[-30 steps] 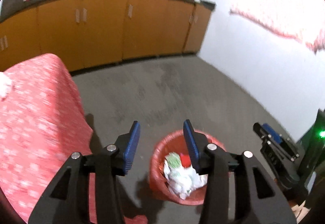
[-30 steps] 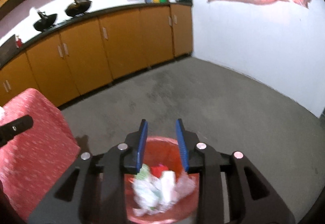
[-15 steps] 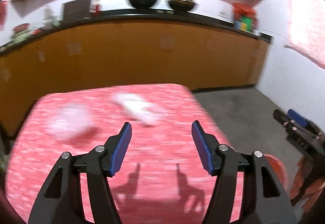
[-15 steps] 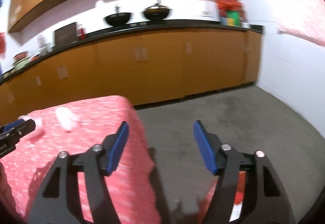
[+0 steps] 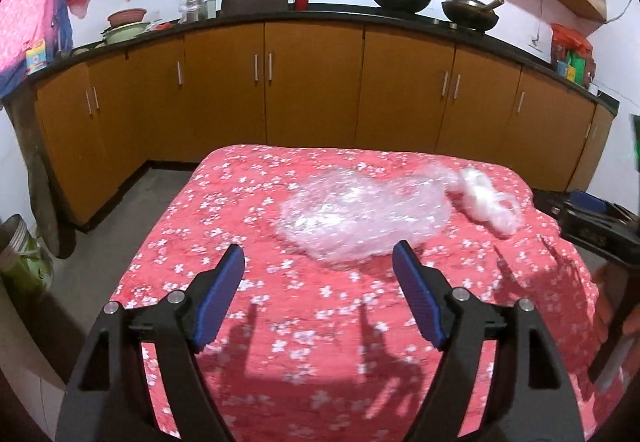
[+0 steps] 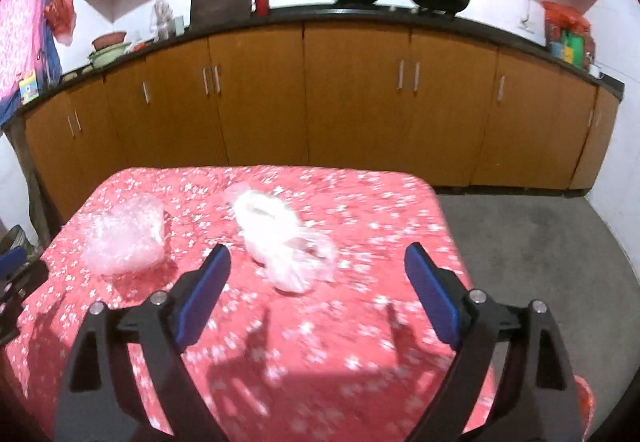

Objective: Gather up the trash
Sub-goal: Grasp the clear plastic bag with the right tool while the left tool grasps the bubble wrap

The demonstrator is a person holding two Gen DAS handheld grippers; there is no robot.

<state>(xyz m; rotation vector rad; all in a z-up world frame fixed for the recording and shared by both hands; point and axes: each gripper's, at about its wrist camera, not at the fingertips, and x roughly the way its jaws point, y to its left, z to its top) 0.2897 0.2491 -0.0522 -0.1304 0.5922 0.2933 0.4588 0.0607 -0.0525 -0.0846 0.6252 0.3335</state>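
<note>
A crumpled clear plastic bag (image 5: 360, 217) lies mid-worktop (image 5: 248, 201) on the red flowered cloth, with a smaller white bag (image 6: 280, 238) to its right. Both grippers point down at them: the left gripper (image 5: 318, 282) and right gripper (image 6: 318, 282) have empty jaws, opening wide.

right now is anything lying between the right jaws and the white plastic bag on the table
No, only bare red flowered tablecloth lies between the opening right gripper and the white plastic bag, as the right wrist view shows.
</note>
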